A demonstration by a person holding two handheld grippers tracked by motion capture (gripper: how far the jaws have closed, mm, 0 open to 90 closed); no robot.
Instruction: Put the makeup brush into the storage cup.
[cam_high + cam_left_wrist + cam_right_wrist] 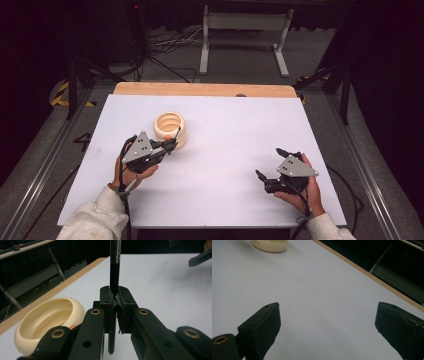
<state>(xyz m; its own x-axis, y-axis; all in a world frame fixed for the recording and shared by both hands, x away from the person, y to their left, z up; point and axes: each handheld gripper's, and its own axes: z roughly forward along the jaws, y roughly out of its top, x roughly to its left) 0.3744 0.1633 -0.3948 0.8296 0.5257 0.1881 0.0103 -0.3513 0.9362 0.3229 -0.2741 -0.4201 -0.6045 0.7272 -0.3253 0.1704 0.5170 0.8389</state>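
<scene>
Our left gripper clamps a black pen, upright between the jaws, just beside the cream holder. Our right gripper gapes empty, well apart.

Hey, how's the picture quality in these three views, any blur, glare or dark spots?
High view: the white table is evenly lit, the room around it nearly black. Left gripper view: the left gripper shut on a thin black rod is fairly sharp, the top right corner smeared. Right gripper view: soft throughout, the cream ring holder hazy, no glare.
</scene>
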